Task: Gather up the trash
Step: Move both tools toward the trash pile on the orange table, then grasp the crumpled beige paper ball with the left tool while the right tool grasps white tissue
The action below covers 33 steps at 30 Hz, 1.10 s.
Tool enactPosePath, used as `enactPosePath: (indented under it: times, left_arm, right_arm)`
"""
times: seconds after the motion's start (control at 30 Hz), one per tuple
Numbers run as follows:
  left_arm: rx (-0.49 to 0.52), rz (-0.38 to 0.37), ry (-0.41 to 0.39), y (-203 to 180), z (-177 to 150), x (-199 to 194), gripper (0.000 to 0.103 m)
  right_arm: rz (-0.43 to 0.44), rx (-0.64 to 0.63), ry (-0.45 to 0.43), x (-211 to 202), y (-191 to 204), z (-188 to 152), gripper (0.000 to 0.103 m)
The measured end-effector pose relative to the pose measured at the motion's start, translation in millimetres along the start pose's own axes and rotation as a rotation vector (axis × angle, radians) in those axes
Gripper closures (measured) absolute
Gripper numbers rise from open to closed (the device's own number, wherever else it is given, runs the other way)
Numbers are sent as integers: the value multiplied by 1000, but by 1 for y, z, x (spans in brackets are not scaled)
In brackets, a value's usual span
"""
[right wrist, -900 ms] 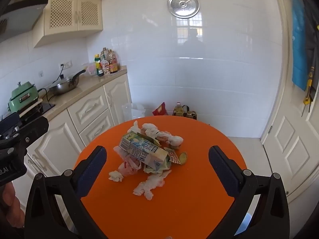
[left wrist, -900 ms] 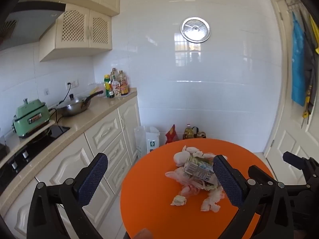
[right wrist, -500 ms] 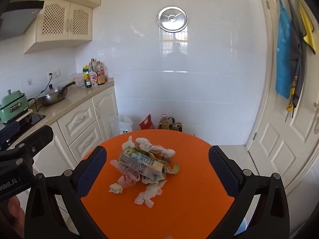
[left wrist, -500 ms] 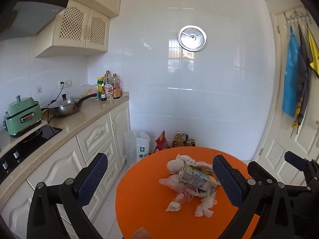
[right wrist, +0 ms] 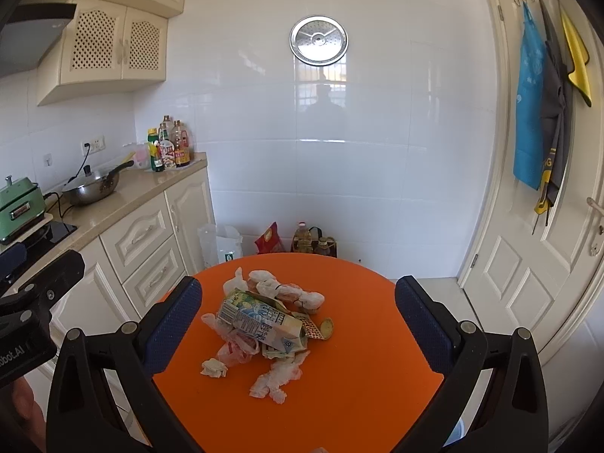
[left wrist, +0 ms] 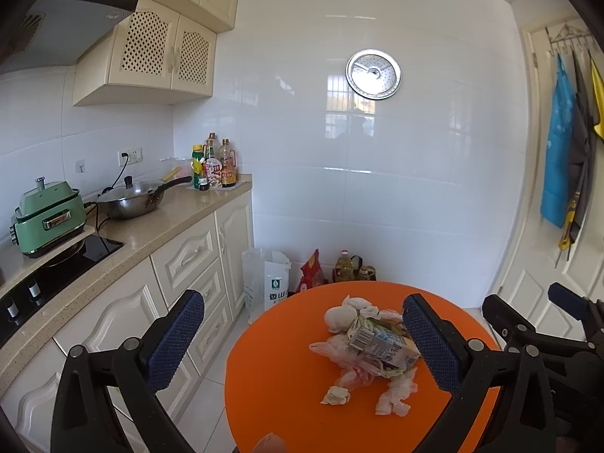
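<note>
My right gripper (right wrist: 298,330) hangs above the near half of the round orange table (right wrist: 377,377), its blue-padded fingers (right wrist: 171,326) spread wide with nothing between them. My left gripper (left wrist: 302,343) is held the same way, jaws wide apart and empty, off to the left side of the table, with its left finger over the floor beside the cabinets.

The trash sits in one loose heap near the middle of the table. A crushed drink carton (right wrist: 260,322) lies on its side on top of the pile, barcode end toward the left. Crumpled white tissues (right wrist: 281,288) bunch behind it, a thin plastic wrapper (right wrist: 232,351) spills out at its left, and flattened printed scraps poke from its right end. A small tissue wad (right wrist: 214,368) lies just apart at the front left, and a torn strip of tissue (right wrist: 277,377) trails off the front of the heap.

Beyond the table, a white plastic bag (right wrist: 222,243), a red packet (right wrist: 270,239) and a few oil bottles (right wrist: 313,241) stand on the floor against the tiled wall. A wok (right wrist: 92,187) rests on the counter at left, and a white door (right wrist: 536,226) with hanging cloths is at right.
</note>
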<state>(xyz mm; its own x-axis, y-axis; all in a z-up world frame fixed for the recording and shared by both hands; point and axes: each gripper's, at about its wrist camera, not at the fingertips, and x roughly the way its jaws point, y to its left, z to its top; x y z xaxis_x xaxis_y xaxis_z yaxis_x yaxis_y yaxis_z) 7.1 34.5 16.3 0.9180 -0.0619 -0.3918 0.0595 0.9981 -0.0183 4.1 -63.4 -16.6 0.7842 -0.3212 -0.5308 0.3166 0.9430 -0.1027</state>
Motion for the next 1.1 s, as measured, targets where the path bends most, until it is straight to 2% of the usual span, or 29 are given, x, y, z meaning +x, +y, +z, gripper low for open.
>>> enactPosePath:
  times: [0.27, 0.47, 0.87, 1.1]
  left_arm:
    - [10, 3, 14, 0, -1, 5, 1]
    - [14, 24, 35, -3, -3, 16, 1]
    - [27, -12, 190, -7, -20, 89, 1]
    - [47, -27, 323, 1, -51, 149, 1]
  right_arm:
    - [21, 9, 14, 10, 0, 0, 0]
    - [70, 6, 40, 26, 1, -3, 0]
    - [69, 7, 171, 74, -10, -33, 0]
    - [29, 13, 298, 114, -18, -67, 0]
